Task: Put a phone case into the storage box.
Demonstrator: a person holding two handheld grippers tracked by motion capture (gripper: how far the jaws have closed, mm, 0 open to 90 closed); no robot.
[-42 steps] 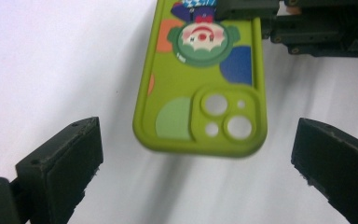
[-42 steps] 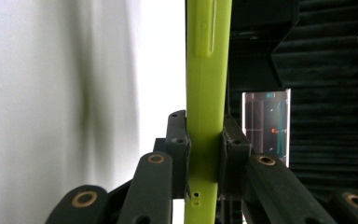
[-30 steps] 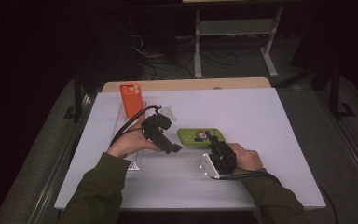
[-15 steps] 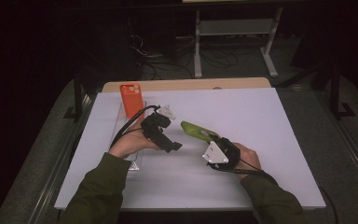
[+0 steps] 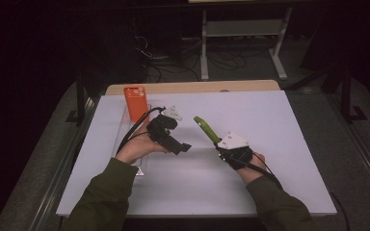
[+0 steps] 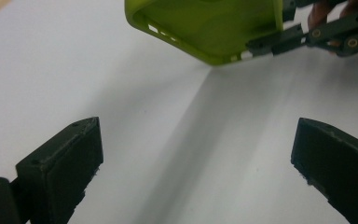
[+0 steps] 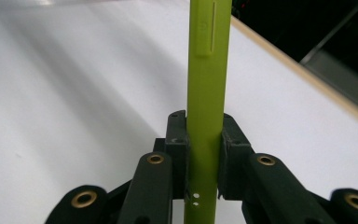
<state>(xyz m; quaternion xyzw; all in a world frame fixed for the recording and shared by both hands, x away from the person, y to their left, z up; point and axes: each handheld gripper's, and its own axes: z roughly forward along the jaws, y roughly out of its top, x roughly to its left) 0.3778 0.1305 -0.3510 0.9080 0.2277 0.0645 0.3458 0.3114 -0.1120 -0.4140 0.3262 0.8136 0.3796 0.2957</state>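
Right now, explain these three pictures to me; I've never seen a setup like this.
A person sits at a white table with a hand-held two-jaw gripper in each hand. The high view looks down from above the table. The other two pictures come from small cameras that ride on the grippers.

The right gripper is shut on the edge of a lime-green phone case, lifted and tilted above the table. The left gripper is open, holds nothing, and faces that case. An orange phone case lies near the table's far edge.

R gripper (image 7: 205, 154) clamped on green phone case (image 7: 207, 70) edge-on, white table (image 7: 74, 93) below
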